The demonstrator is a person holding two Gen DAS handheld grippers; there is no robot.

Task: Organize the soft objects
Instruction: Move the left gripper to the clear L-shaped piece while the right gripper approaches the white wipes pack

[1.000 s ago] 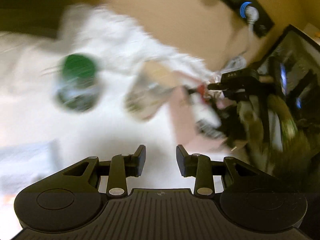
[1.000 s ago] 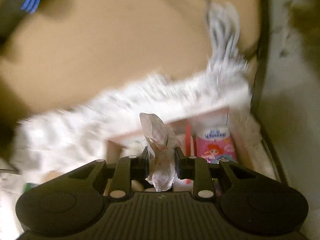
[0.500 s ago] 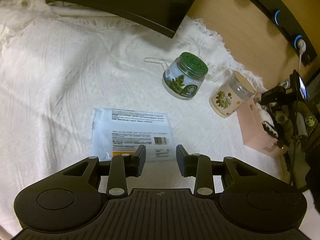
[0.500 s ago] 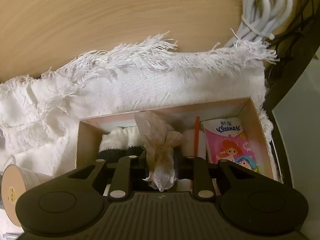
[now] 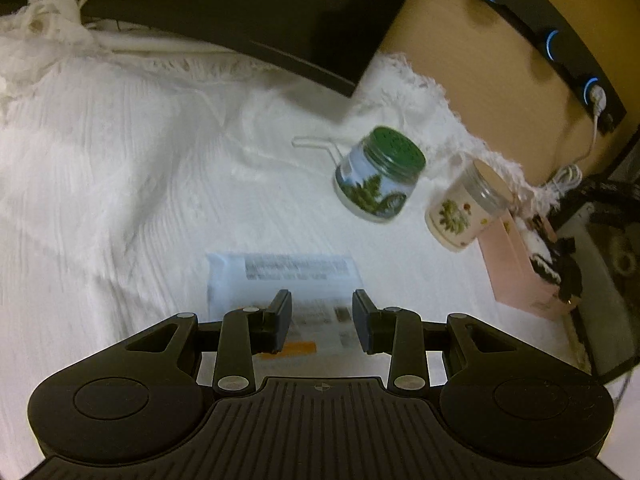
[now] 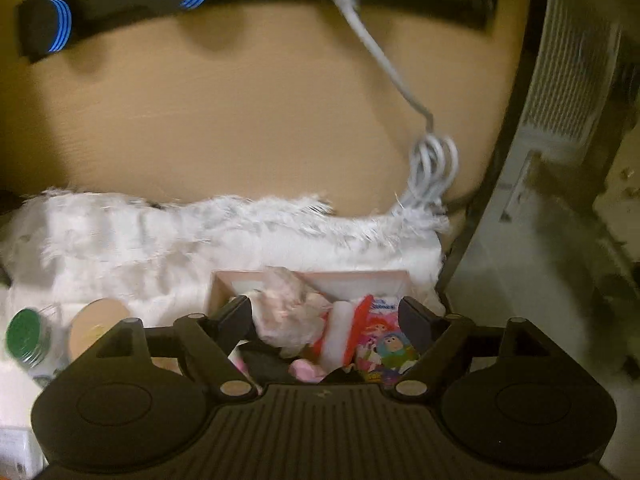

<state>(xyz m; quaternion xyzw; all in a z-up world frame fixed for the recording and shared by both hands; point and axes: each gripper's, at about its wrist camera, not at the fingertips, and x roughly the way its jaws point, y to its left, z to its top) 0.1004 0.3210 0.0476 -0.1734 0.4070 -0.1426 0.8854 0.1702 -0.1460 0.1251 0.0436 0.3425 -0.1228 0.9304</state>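
Observation:
In the left wrist view a flat white wipes pack [image 5: 280, 276] lies on the white cloth [image 5: 120, 184], just beyond and under my left gripper [image 5: 322, 320]. Its jaws stand partly apart with nothing between them. In the right wrist view my right gripper [image 6: 328, 316] hangs over the pink box [image 6: 224, 280], and its jaws are opening wide. A crumpled pinkish soft thing [image 6: 288, 312] rests loose in the box between the fingers, and the pads do not press on it. A pink tissue pack [image 6: 384, 348] and a red and white item [image 6: 340, 332] lie beside it.
A green-lidded jar [image 5: 378, 178] and a beige floral jar [image 5: 466, 208] stand on the cloth left of the pink box [image 5: 520, 280]. A dark monitor base [image 5: 240, 12] overhangs the cloth's far side. A coiled white cable [image 6: 432, 168] lies on the wooden desk behind the box.
The right gripper opened, let go of the crumpled soft thing into the box and rose away. The left gripper swung over the cloth and came closer to the wipes pack.

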